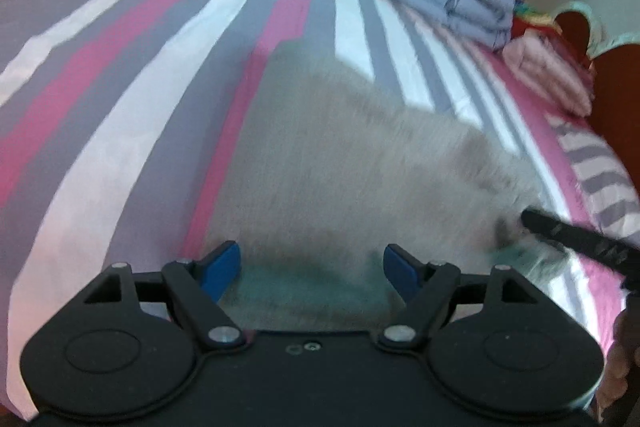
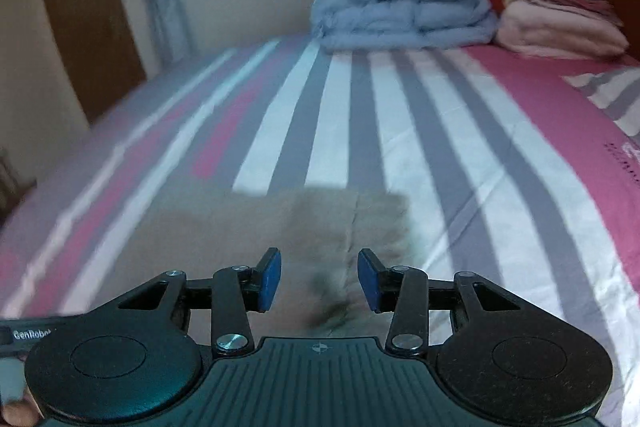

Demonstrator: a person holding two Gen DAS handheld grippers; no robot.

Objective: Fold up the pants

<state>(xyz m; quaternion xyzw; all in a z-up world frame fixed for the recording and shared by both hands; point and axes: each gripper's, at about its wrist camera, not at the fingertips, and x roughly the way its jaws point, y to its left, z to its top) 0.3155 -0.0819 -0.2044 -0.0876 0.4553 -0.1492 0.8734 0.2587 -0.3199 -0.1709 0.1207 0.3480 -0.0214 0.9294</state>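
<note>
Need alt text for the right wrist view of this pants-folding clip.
The right gripper hangs open over beige pants lying flat on a striped pink, grey and white bed, nothing between its blue pads. A folded blue quilt and pink linens sit at the far end.

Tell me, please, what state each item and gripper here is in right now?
Pants: lying flat on the bed, partly folded, not gripped.
Left gripper: jaws open, empty.
Right gripper: jaws open, empty.
Blue duvet: folded, at the far end.
Pink blanket: folded, beside the duvet.
</note>
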